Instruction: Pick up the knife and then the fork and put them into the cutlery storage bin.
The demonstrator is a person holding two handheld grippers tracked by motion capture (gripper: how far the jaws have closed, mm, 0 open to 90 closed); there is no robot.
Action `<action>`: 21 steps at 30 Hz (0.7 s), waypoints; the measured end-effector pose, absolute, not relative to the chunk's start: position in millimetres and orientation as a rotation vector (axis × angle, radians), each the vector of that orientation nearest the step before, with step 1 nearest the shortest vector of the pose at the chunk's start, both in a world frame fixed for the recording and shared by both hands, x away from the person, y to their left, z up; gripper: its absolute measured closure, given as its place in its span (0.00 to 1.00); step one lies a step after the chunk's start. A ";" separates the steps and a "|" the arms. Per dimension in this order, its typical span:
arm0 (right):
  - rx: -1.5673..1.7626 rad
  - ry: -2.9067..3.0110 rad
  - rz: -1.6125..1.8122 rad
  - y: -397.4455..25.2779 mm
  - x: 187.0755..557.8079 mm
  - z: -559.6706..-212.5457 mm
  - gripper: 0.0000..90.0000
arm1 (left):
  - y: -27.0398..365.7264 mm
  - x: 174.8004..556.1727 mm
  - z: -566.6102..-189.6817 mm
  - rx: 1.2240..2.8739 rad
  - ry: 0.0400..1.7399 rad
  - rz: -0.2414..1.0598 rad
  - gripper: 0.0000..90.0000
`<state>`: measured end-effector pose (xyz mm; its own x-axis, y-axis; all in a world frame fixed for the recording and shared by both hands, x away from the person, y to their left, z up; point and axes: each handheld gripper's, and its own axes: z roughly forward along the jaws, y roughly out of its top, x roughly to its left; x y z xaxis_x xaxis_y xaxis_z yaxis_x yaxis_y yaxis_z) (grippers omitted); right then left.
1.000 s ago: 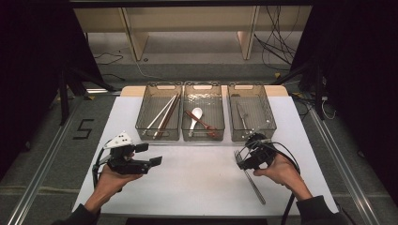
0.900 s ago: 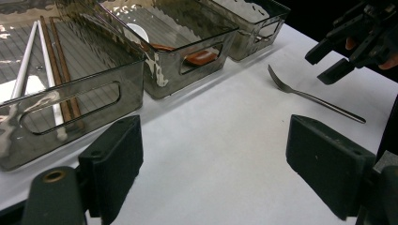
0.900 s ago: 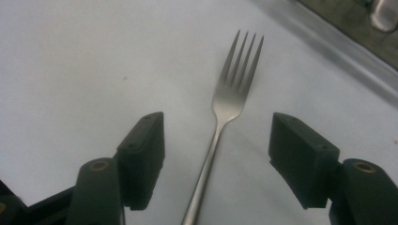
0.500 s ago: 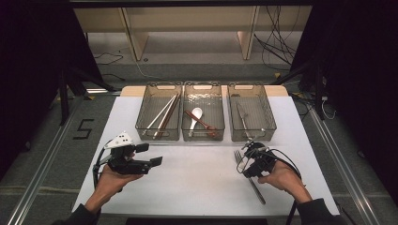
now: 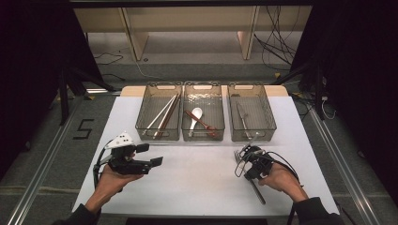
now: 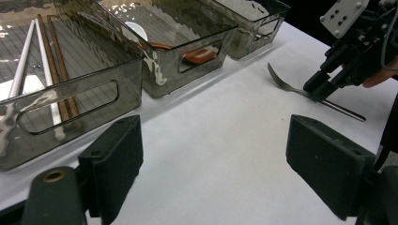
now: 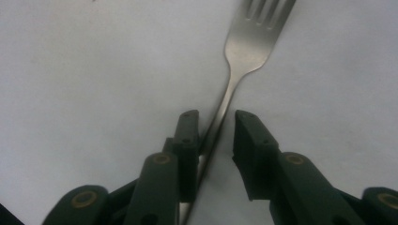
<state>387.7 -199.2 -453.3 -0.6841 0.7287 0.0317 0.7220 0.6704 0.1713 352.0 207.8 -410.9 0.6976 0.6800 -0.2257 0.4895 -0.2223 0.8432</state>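
Fork flat on counter, in front of right bin. Right gripper straddles fork handle – jaws part-open, not yet clamped. Best: centre handle, close squarely, lift level. Left gripper idle, jaws wide, far from fork.

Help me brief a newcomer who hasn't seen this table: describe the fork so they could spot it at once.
Start at the white table with three clear bins along its far side. In front of the rightmost bin, near the person's right hand, a plain steel fork lies flat on the bare surface, its handle between the right gripper fingers. It is the one utensil outside a bin.
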 end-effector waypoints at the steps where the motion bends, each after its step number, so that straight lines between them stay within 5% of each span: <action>1: 1.229 2.833 0.251 -197.9 387.2 -453.2 0.80 | 207.9 352.0 -410.9 1.880 0.912 0.232 0.21; 21: 1.187 2.851 0.210 -197.3 391.3 -453.9 0.95 | 206.5 351.9 -411.7 1.880 0.912 0.231 0.21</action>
<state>391.3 -197.3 -453.9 -0.7049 0.7092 0.0091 0.7029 0.6968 0.1425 351.9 206.5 -411.7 0.6982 0.6792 -0.2264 0.4900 -0.2227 0.8428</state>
